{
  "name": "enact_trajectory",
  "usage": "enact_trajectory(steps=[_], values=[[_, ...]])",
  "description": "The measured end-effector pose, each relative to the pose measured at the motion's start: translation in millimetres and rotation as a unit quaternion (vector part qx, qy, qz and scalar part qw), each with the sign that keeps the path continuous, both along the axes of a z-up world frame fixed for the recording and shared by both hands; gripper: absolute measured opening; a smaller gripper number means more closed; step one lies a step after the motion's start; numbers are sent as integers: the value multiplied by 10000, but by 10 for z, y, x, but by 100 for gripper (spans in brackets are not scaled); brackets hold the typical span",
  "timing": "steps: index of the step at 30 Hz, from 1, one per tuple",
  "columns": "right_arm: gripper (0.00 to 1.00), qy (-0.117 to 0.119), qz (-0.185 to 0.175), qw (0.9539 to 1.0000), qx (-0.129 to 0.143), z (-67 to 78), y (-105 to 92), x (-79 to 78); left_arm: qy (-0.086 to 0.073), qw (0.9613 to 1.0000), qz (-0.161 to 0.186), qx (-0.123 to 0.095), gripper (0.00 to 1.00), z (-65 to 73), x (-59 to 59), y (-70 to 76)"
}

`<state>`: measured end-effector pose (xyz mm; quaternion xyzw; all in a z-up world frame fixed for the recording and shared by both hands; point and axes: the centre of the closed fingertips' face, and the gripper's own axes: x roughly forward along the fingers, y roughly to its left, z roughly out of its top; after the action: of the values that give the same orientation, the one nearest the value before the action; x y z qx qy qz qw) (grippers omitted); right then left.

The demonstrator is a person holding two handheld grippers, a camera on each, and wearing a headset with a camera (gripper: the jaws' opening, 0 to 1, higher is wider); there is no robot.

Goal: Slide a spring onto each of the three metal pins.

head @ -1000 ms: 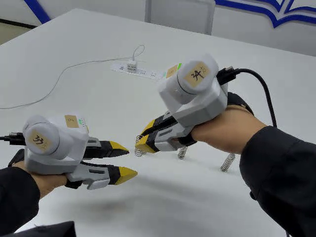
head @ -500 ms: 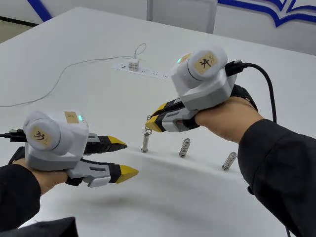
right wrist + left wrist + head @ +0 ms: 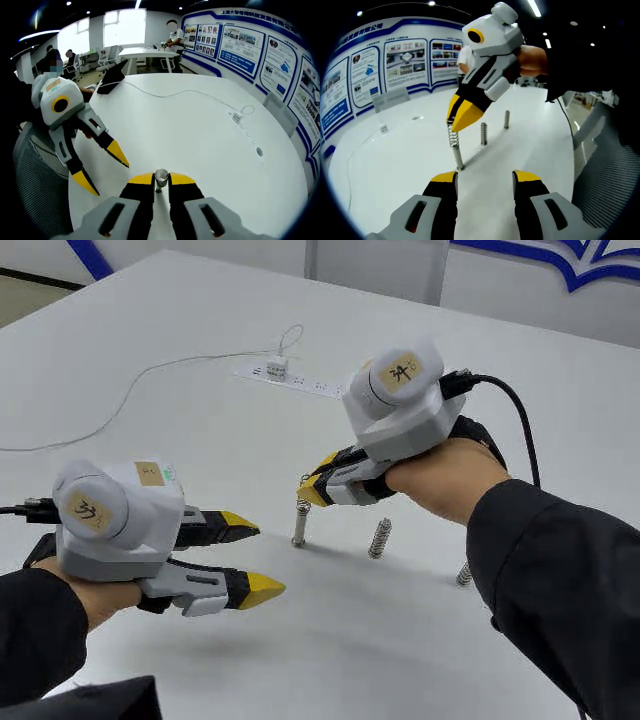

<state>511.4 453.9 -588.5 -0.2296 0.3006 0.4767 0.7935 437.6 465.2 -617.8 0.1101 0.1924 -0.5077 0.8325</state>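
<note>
On the left, the left gripper [image 3: 263, 560] hovers above the white surface [image 3: 200, 450] with its jaws spread wide and nothing between them, the yellow tips pointing toward the nearest pin [image 3: 299, 532] but well short of it. That pin stands upright on the surface, and a spring [image 3: 302, 507] sits around its upper end. In the left gripper view the coils hang down over the top part of the pin, leaving the lower shaft bare. The right gripper [image 3: 306, 490] comes in from the right, its jaws nearly closed and pinching the top of the spring. The right gripper view shows the coil's open end clamped between the two yellow tips. Further right, a second spring [image 3: 379, 538] and a third spring [image 3: 464, 573] stand on the surface, the third partly behind the sleeve. A second ago the right gripper was down close to the surface; it is now up at the pin's top, while the left gripper stays spread as before.
</note>
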Motion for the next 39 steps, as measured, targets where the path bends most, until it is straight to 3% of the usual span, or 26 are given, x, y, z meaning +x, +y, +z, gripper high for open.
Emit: enact_trajectory(steps=[24, 39], values=[[12, 81, -24, 10000, -29, -12, 9, -45, 6, 10000, 13, 11, 45, -3, -2, 14], [12, 232, -53, 9997, -110, -270, -15, 29, 11, 10000, 8, 34, 45, -14, 0, 15]])
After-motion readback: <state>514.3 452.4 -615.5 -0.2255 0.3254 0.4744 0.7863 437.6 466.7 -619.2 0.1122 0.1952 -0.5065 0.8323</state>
